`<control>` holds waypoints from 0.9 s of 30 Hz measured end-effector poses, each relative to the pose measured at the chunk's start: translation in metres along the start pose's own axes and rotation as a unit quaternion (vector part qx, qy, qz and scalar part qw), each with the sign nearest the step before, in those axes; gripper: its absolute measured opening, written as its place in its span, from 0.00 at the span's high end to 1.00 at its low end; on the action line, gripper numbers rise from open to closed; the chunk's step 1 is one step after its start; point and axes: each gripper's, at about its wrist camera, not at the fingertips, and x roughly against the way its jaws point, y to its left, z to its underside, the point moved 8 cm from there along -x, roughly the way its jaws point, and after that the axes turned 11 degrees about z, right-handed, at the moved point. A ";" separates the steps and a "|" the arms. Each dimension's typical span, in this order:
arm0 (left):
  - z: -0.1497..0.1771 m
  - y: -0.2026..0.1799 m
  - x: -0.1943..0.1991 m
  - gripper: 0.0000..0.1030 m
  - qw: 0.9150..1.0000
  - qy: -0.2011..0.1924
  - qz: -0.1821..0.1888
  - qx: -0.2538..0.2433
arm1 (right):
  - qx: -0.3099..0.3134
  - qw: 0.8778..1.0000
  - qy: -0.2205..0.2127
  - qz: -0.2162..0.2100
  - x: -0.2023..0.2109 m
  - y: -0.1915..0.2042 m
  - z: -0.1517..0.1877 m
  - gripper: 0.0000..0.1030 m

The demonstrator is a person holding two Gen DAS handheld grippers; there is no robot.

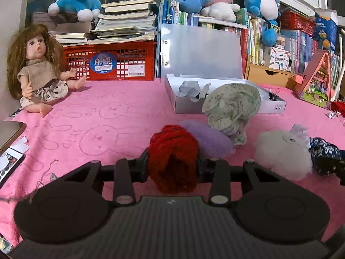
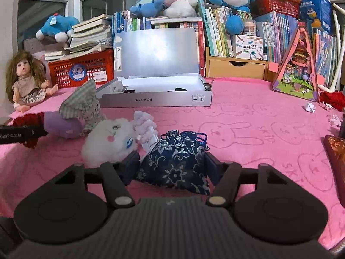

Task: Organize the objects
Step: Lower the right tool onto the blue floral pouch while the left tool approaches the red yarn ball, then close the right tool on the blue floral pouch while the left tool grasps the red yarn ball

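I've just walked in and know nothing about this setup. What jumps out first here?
Two black grippers on a pink bunny-print blanket: the left gripper squeezes a red yarn bundle, the right gripper clasps a navy floral pouch. Behind them lies an open white box, a long-haired doll sits at the far left, and plush toys top the crowded bookshelf.
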 end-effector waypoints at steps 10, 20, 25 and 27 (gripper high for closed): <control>-0.012 0.002 0.010 0.57 1.000 -0.016 -0.009 0.005 | -0.013 1.000 -0.016 0.006 0.005 -0.008 -0.016 0.42; -0.036 -0.002 0.012 0.57 0.999 -0.036 -0.007 -0.005 | -0.048 0.999 -0.014 0.003 -0.003 -0.023 -0.039 0.45; -0.053 0.000 0.010 0.57 0.999 -0.046 -0.005 -0.001 | -0.054 0.998 -0.013 0.002 -0.009 -0.027 -0.052 0.45; -0.061 0.000 0.007 0.57 0.999 -0.049 -0.001 0.000 | -0.053 0.998 -0.016 0.001 -0.011 -0.028 -0.058 0.45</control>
